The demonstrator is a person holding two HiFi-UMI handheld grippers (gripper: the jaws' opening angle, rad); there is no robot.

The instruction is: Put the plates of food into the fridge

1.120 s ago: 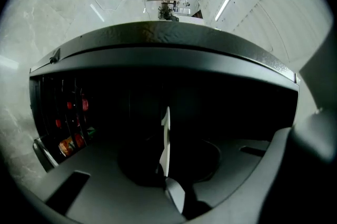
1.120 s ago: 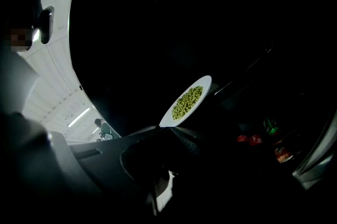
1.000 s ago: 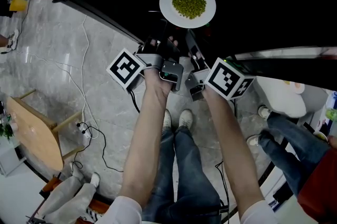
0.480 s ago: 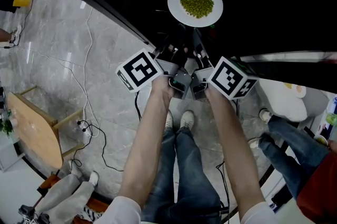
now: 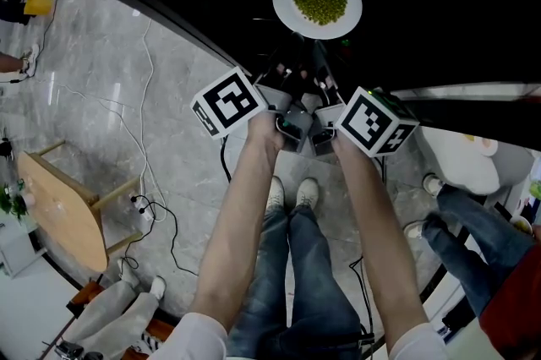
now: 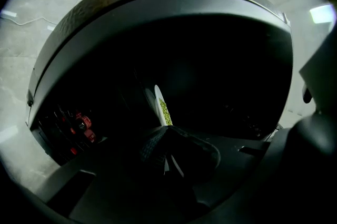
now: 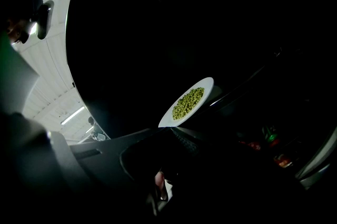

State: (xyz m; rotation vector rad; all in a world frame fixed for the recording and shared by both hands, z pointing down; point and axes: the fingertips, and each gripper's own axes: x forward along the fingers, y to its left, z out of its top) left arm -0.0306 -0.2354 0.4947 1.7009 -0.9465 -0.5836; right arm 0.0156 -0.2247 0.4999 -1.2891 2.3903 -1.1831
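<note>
**A:** Compared with a second ago, the plate [image 5: 286,9] has gone a little up and to the right, deeper into the black opening of the fridge [image 6: 158,23]. The two marker cubes [image 5: 230,102] have also come closer to each other.

**B:** Is it held by both?

**A:** Yes. The left gripper [image 6: 166,136] has its jaws pressed together on the near rim, and a white strip of the rim runs down between them. The right gripper [image 7: 166,133] is closed on the same near rim, just beside the first one.

**B:** Why two for one plate?

**A:** I think it is to keep the plate level. The peas [image 5: 319,1] lie loose in a heap in the middle, and with a single grip at the edge the plate could tip and they would roll off. With the two grips side by side, the far part of the plate is free to go in first.

**B:** Does it already stand on a shelf?

**A:** I cannot tell. The inside is almost fully dark, and no shelf shows under the plate in any view. It may be in the air or resting on something.

**B:** What more is unclear?

**A:** In the head view the jaws are lost in the dark below the plate. In the left gripper view some small red things [image 6: 81,125] stand low at the left. The right gripper view has similar ones with a bit of green, but they are too dim to name. At the right of the head view, another person's legs [image 5: 469,231] are cut off by the edge.
</note>
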